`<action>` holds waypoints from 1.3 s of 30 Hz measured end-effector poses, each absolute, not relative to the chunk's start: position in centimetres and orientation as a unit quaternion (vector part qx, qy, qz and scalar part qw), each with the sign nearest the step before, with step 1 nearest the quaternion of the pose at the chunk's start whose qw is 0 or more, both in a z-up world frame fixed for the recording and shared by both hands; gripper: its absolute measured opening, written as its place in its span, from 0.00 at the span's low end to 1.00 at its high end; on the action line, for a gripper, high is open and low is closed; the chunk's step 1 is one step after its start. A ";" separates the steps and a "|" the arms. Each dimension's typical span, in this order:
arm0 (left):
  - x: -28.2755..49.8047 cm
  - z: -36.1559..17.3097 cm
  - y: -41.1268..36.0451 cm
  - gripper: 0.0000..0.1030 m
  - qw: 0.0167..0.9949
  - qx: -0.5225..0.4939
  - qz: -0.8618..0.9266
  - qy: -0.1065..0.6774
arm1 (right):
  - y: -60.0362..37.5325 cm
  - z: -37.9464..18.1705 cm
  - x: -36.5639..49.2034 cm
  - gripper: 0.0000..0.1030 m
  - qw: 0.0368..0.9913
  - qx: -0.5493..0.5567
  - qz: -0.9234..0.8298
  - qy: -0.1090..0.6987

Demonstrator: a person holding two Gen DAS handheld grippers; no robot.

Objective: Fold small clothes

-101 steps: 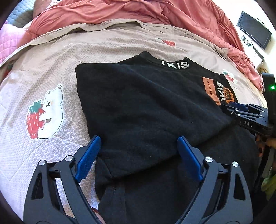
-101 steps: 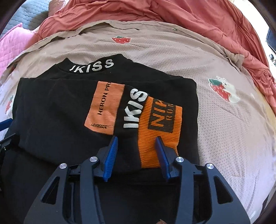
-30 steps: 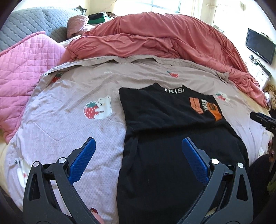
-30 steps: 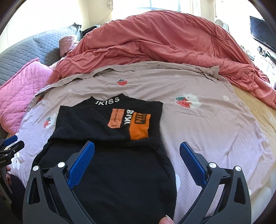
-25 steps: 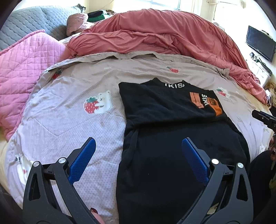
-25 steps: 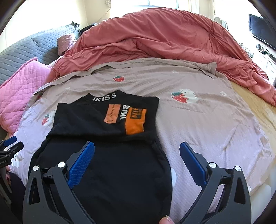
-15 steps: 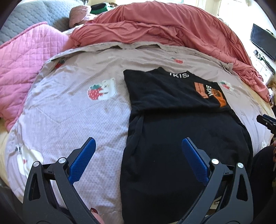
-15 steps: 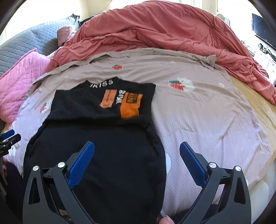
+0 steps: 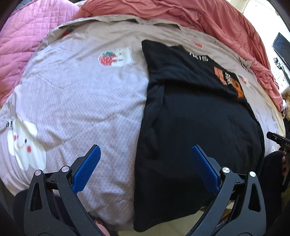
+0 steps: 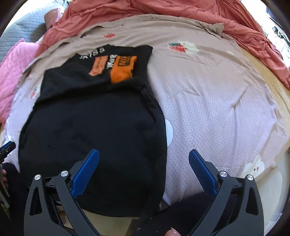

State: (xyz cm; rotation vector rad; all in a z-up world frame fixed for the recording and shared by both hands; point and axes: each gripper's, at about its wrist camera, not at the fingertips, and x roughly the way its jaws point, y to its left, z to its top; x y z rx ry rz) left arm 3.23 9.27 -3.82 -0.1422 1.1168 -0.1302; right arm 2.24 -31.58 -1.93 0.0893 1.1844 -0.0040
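Note:
A black sweatshirt [image 9: 195, 127] with white lettering and orange patches lies flat on the bed, its sleeves folded across the chest; it also shows in the right wrist view [image 10: 94, 130]. Its hem hangs over the near bed edge. My left gripper [image 9: 145, 168] is open and empty above the sweatshirt's lower left edge. My right gripper [image 10: 144, 170] is open and empty above the sweatshirt's lower right edge. The right gripper's tip [image 9: 277, 140] shows at the far right of the left wrist view.
The beige-lilac bedspread [image 9: 81, 94] with strawberry-bear prints covers the bed. A coral duvet [image 10: 181, 12] is bunched at the far side. A pink quilted blanket [image 9: 27, 36] lies at the left. A dark screen [image 9: 281, 49] stands at the right.
Both grippers let go of the sleeves, opened wide and pulled back toward the near bed edge. Over the last second they dropped lower over the sweatshirt's hem.

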 end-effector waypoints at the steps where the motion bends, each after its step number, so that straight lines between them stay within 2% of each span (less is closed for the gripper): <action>1: 3.0 -4.0 9.2 0.91 0.842 -0.067 -0.063 0.532 | -31.5 -2.1 2.3 0.95 0.827 0.038 -0.003 0.561; 10: 2.2 -6.2 9.5 0.91 0.816 -0.074 -0.058 0.570 | -31.9 -4.5 2.7 0.93 0.792 0.040 -0.013 0.609; 11: 2.2 -6.3 9.6 0.91 0.815 -0.080 -0.061 0.571 | -32.1 -4.8 2.8 0.85 0.788 0.049 -0.009 0.614; 12: 2.1 -6.4 9.6 0.89 0.813 -0.086 -0.067 0.572 | -32.3 -5.0 2.8 0.68 0.783 0.057 -0.006 0.619; 13: 2.2 -6.5 9.6 0.79 0.813 -0.091 -0.072 0.571 | -32.6 -5.4 2.8 0.60 0.778 0.070 0.001 0.624; 14: 2.1 -6.5 9.5 0.71 0.813 -0.092 -0.076 0.570 | -32.7 -5.6 2.8 0.44 0.775 0.081 0.007 0.627; 15: 2.1 -6.4 9.3 0.57 0.814 -0.089 -0.079 0.568 | -33.0 -5.5 2.7 0.33 0.775 0.093 0.011 0.625; 16: 2.0 -6.2 9.1 0.41 0.816 -0.086 -0.086 0.565 | -33.2 -5.2 2.5 0.26 0.779 0.101 0.013 0.618; 17: 1.9 -6.1 8.9 0.32 0.816 -0.088 -0.095 0.563 | -33.4 -4.8 2.4 0.14 0.784 0.113 0.020 0.610; 18: 1.7 -5.9 8.7 0.22 0.818 -0.086 -0.101 0.560 | -33.6 -4.5 2.3 0.10 0.788 0.120 0.023 0.604; 21: 1.7 -6.0 8.5 0.19 0.816 -0.086 -0.109 0.561 | -34.1 -4.3 2.1 0.10 0.788 0.133 0.023 0.600; 23: 1.9 -6.5 8.7 0.23 0.809 -0.096 -0.108 0.570 | -34.2 -4.8 2.2 0.13 0.782 0.131 0.017 0.609; 25: 2.2 -7.1 9.0 0.35 0.801 -0.106 -0.103 0.580 | -34.2 -5.4 2.4 0.21 0.771 0.126 0.009 0.624; 26: 2.2 -7.2 9.2 0.35 0.799 -0.112 -0.104 0.581 | -34.1 -5.8 2.6 0.25 0.766 0.124 0.007 0.631; 29: 2.3 -7.5 9.4 0.37 0.795 -0.128 -0.108 0.583 | -34.0 -6.1 2.7 0.25 0.760 0.127 0.011 0.637; 30: 2.3 -7.6 9.4 0.35 0.794 -0.129 -0.110 0.583 | -34.1 -6.0 2.6 0.16 0.762 0.132 0.018 0.634; 32: 2.3 -7.4 9.5 0.13 0.795 -0.135 -0.119 0.579 | -34.0 -5.7 2.5 0.11 0.766 0.137 0.031 0.627; 33: 2.1 -7.2 9.5 0.07 0.796 -0.138 -0.125 0.575 | -34.0 -5.3 2.3 0.10 0.771 0.140 0.038 0.620; 39: 1.8 -5.2 9.5 0.05 0.811 -0.148 -0.147 0.546 | -35.7 -2.4 1.3 0.10 0.804 0.218 0.102 0.543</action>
